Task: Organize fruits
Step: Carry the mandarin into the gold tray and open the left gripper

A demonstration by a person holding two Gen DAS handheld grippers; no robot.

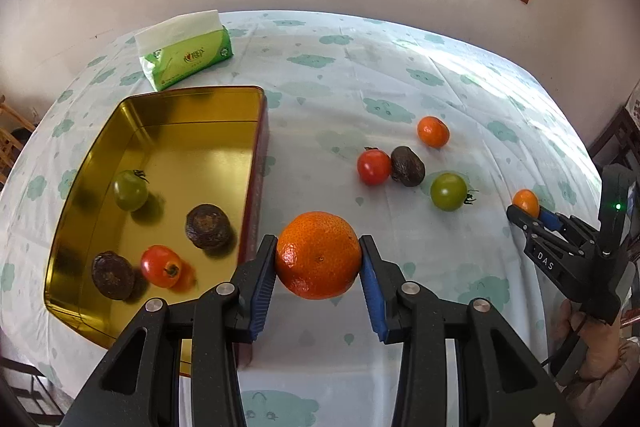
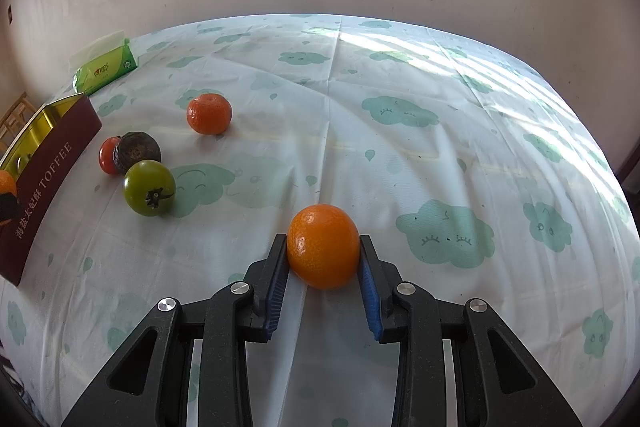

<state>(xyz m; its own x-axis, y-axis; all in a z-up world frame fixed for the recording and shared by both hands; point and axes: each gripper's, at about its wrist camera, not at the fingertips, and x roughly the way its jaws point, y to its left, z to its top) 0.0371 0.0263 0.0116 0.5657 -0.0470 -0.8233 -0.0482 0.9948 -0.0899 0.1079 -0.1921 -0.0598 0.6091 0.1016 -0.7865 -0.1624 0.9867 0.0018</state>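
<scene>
Orange mandarin (image 1: 318, 255) pinched by the left gripper (image 1: 319, 259) could clip the gold tin's (image 1: 256, 163) rim at 9 o'clock and pop loose, while the right gripper (image 2: 323, 255) pinches another orange (image 2: 323, 247).

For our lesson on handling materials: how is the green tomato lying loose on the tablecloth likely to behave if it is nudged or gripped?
The green tomato looks round, so a nudge would probably roll it. Its skin looks smooth and glossy, so it might slip between the pads. It lies on its side, stem outward, so that stem may stop a roll early.

Both wrist views close, angled down over table (image 1: 344, 75); share loose fruit cluster (image 2: 138, 163).
</scene>
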